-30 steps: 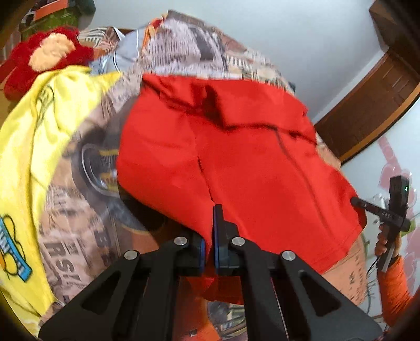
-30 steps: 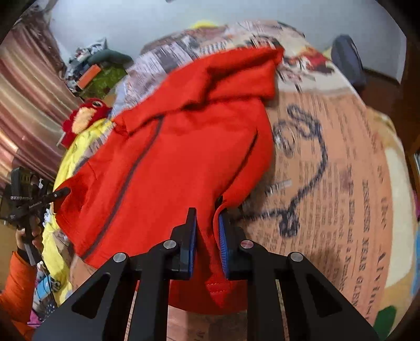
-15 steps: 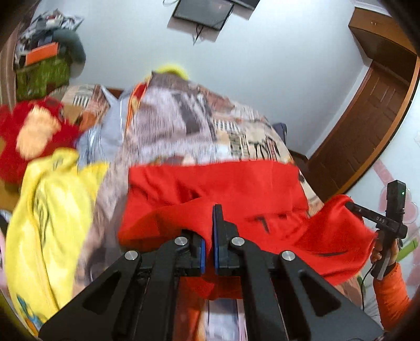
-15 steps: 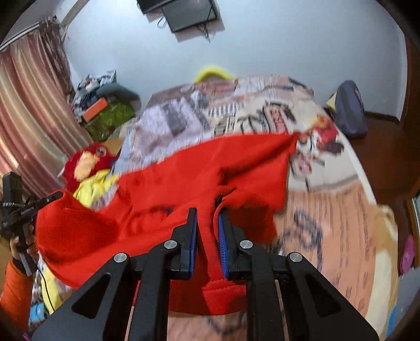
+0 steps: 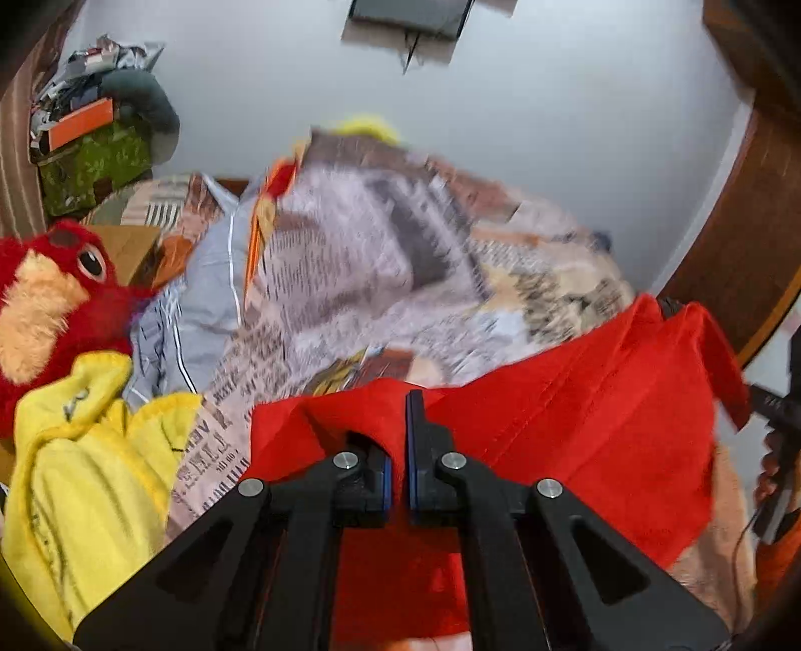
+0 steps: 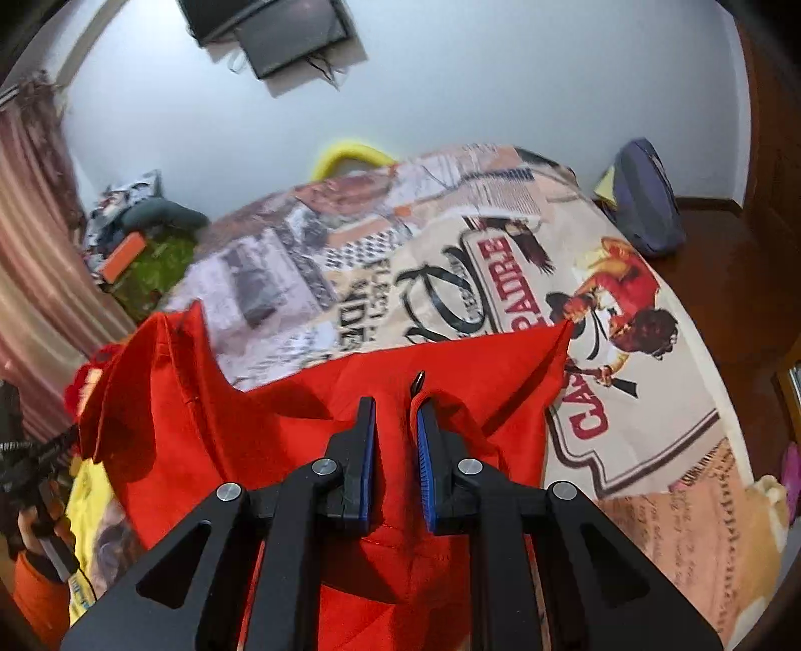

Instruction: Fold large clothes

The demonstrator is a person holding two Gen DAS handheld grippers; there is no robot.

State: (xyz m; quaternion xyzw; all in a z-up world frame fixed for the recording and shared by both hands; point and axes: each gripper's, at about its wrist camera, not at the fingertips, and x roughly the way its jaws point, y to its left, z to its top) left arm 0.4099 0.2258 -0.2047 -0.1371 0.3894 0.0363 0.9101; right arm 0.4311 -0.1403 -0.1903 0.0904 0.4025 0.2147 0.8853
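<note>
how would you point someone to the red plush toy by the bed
Start at the bed's newspaper-print cover and go to its left edge in the left wrist view. Above the crumpled yellow garment sits the red plush toy, the only fuzzy thing there, with a tan beak and black eye.

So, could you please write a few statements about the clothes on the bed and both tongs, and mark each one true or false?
1. Both tongs grip the same red garment. True: the left tongs and the right tongs each pinch its fabric.
2. The red garment is folded flat on the bedspread. False: it is held up, stretched between the tongs.
3. A yellow garment lies beside a red plush toy. True.
4. The bedspread is plain white. False: it carries newspaper-style print and pictures.
5. A dark screen hangs on the wall. True.
</note>
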